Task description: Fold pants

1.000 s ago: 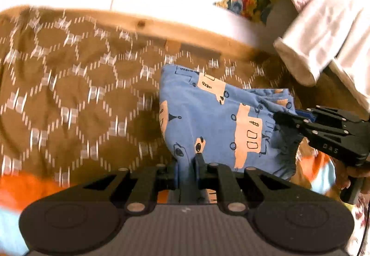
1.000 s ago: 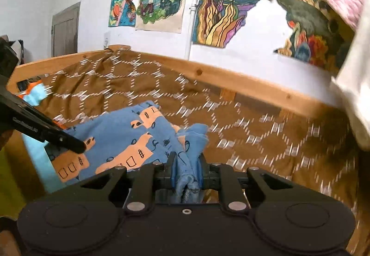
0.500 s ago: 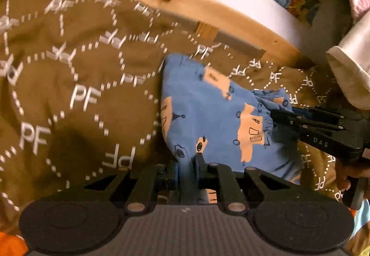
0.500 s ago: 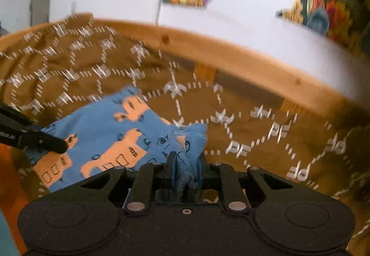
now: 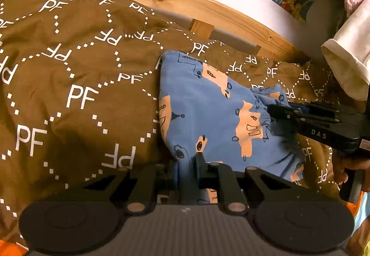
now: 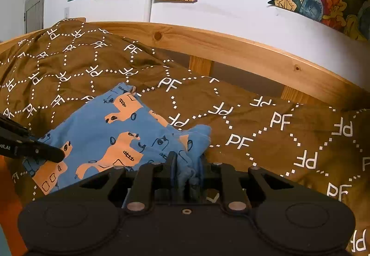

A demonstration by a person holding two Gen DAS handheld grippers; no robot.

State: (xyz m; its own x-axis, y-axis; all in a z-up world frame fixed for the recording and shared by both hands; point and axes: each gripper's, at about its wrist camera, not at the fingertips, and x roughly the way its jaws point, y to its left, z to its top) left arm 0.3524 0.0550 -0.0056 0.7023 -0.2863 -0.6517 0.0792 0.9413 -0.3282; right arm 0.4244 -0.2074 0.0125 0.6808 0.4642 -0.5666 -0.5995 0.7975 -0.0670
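**Both edges pinched, pants down on the bed**

Now I have the blue pants (image 5: 208, 108) lying on the brown bedspread (image 5: 76, 66), near the wooden bed rail (image 6: 231, 48). My left gripper (image 5: 186, 161) pinches the cloth at the near edge; a flat strip of blue fabric runs straight between its fingers. My right gripper (image 6: 188, 159) is clamped on a bunched, gathered wad, which looks like the waistband end.

What the coming move turns on is how the pants lie between my two hands. From the left wrist view, the garment stretches away ahead and to the right, and my right gripper (image 5: 275, 112) bites into its far right side. From the right wrist view, the cloth spreads ahead and to the left, with my left gripper (image 6: 59, 155) at its lower left corner. So I judge the held edge to run roughly from hand to hand, and the folded body extends forward from both toward the rail. Neither hand is clearly nearer; each owns its own corner. I would judge this fold laid and ready for letting go.
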